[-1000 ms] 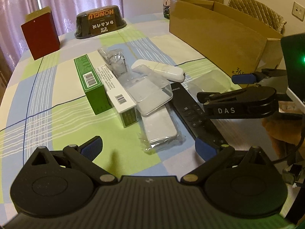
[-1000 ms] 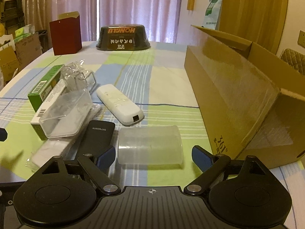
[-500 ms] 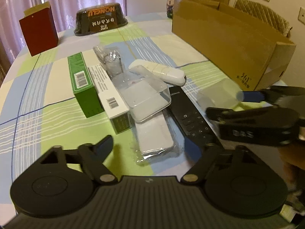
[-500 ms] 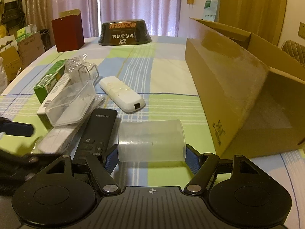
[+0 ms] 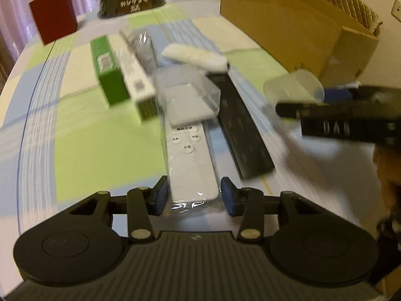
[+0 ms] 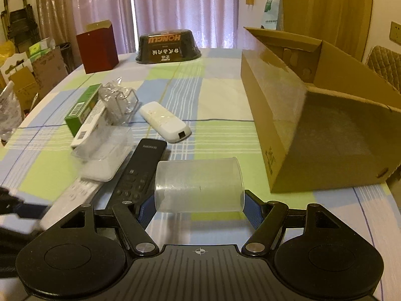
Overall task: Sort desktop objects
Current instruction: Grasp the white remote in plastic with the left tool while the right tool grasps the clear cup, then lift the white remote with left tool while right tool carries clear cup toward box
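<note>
The left gripper (image 5: 193,195) has its blue-padded fingers closed in against the near end of a white rectangular remote control sealed in a glossy plastic bag (image 5: 189,158), which lies lengthwise on the tabletop (image 5: 95,135), covered in a soft cloth checked green, blue and cream. A clear, thin-walled rectangular plastic tray (image 5: 186,92) sits over the remote's far end, so that part shows only as a blur through it.

The right gripper (image 6: 199,209) clasps a frosted translucent plastic cup (image 6: 199,184) lying on its side, a blue pad against each end; the cup looks lifted off the cloth, though contact underneath is hidden. Just left of it lies a long matte black remote control (image 6: 139,173) with rows of small buttons, its near end covered by the gripper.

Farther on sits a glossy white rounded remote control (image 6: 164,121), angled. Left of it, a white-and-green slim carton (image 6: 89,125) lies alongside a green cardboard carton with a barcode (image 6: 80,109), and crinkled clear plastic packaging (image 6: 119,100) rests beside them; what it wraps is hard to make out.

To the right stands a big open brown corrugated cardboard box (image 6: 313,115), its far side cut off by the frame. At the far edge are a dark red paper box (image 6: 97,49) and an upturned black glossy tub printed with orange lettering (image 6: 168,46). The left wrist view is motion-smeared, so print on the cartons is unreadable.
</note>
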`<state>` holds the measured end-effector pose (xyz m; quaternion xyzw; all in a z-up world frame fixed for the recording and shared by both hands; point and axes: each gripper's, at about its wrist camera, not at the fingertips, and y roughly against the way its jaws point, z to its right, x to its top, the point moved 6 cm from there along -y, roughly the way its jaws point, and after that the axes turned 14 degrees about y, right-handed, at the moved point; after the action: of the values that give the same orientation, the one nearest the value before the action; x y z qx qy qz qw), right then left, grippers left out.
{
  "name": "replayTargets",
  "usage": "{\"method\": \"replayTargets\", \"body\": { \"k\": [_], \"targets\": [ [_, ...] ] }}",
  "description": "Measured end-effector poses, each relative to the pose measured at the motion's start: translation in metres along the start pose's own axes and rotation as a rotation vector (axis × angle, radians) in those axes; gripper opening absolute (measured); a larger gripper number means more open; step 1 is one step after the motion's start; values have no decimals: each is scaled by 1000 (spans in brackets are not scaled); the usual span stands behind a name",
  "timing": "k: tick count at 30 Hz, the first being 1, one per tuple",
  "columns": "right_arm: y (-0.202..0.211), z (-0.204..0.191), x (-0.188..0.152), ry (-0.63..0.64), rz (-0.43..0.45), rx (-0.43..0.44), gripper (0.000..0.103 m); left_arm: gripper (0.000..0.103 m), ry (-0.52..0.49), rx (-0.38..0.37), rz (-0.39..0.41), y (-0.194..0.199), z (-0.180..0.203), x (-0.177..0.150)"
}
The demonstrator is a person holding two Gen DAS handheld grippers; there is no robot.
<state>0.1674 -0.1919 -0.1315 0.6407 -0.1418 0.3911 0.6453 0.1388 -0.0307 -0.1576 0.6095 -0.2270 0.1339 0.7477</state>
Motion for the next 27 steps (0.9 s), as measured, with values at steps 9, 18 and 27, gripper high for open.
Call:
{"method": "replayTargets", "body": {
  "k": [9, 18, 27],
  "targets": [
    [13, 6, -16, -25, -26, 9, 71, 72, 27, 60, 35, 12, -1, -11],
    [13, 16, -22, -49, -45, 9, 71, 43, 11, 70, 20, -10, 1, 5],
    [15, 15, -17, -52, -33, 19, 71, 33, 139, -24, -24, 4, -8, 9]
  ]
}}
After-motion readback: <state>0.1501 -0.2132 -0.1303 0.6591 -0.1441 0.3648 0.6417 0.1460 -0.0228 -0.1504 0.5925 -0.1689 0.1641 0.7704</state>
